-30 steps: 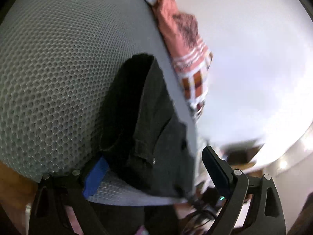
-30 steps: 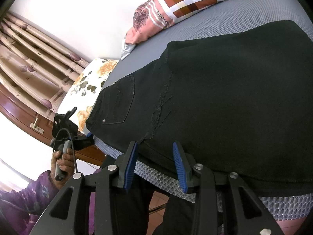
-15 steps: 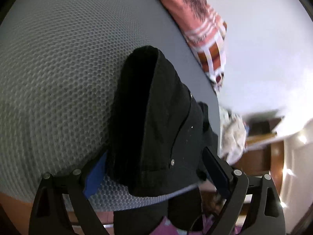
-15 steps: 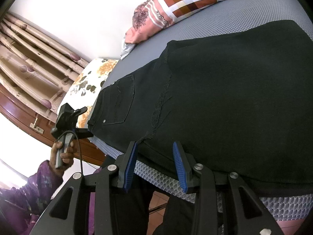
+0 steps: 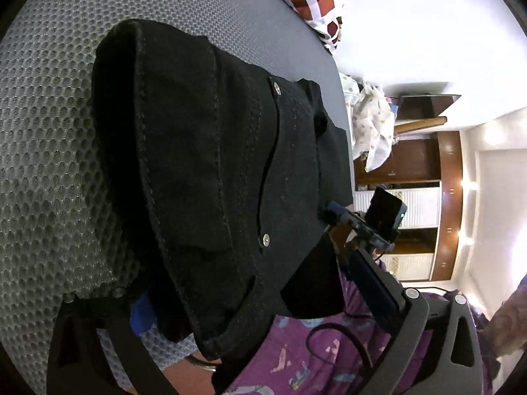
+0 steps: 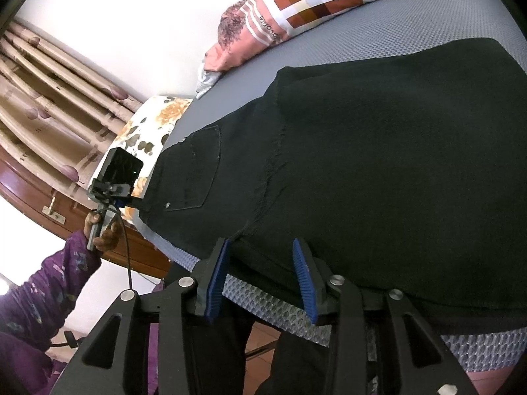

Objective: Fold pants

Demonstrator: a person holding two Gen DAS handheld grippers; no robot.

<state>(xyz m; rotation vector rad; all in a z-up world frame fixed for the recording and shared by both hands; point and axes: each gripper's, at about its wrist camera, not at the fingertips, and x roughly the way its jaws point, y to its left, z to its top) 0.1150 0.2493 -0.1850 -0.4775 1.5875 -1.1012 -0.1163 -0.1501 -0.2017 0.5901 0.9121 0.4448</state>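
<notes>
Black pants (image 6: 378,164) are spread on a grey mesh mattress (image 6: 411,23), with the waist end toward the flowered pillow (image 6: 148,131) and the near edge lying along the mattress border. A back pocket (image 6: 197,171) with a small rivet is seen facing up near the waist. In the left wrist view the waist part of the pants (image 5: 214,164) is seen bunched and folded over on itself, two metal rivets showing on the cloth, and part of it hangs past the mattress (image 5: 49,115) edge.

The right gripper (image 6: 260,276) is held at the near edge of the mattress, its two blue-padded fingers set moderately apart. The pants edge lies just ahead of the fingertips (whether cloth is touched cannot be told from this view), and nothing is clamped between the pads.

The left gripper (image 5: 260,289) is held wide; the folded waist fills the space between its fingers, one blue pad (image 5: 141,309) showing at the lower left beneath the cloth. Whether the cloth is gripped cannot be told. The same gripper is seen in the right wrist view (image 6: 112,194), held in a hand (image 6: 102,230) with a purple sleeve (image 6: 49,289) at the waist corner of the pants.

A checked, pink-ended blanket (image 6: 296,10) is lying along the far side of the mattress by the white wall, and striped curtains (image 6: 42,98) hang behind the pillow.
</notes>
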